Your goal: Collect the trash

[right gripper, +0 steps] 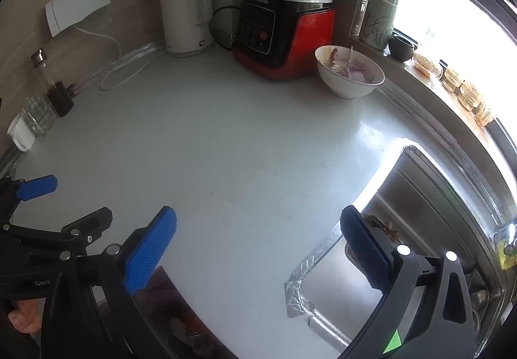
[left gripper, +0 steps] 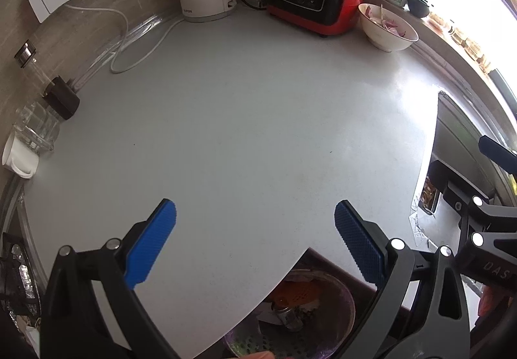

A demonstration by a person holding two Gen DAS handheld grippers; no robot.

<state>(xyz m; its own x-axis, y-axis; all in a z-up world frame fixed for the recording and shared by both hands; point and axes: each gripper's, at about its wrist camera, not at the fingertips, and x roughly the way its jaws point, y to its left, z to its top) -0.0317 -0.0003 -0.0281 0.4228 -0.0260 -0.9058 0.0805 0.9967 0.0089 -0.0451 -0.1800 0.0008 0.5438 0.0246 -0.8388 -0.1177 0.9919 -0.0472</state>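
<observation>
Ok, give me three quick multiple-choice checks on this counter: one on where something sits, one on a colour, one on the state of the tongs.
1. The bowl of sliced onion sits:
A. in the sink
B. right of the blender
C. left of the kettle

2. The blender base is:
A. red and black
B. all white
C. green

3. Both tongs are:
A. shut on trash
B. open, holding nothing
C. shut, empty

Answers:
1 B, the bowl stands at the right side of the blender.
2 A, red shell, black panel.
3 B, left tongs and right tongs are spread over bare counter.
</observation>
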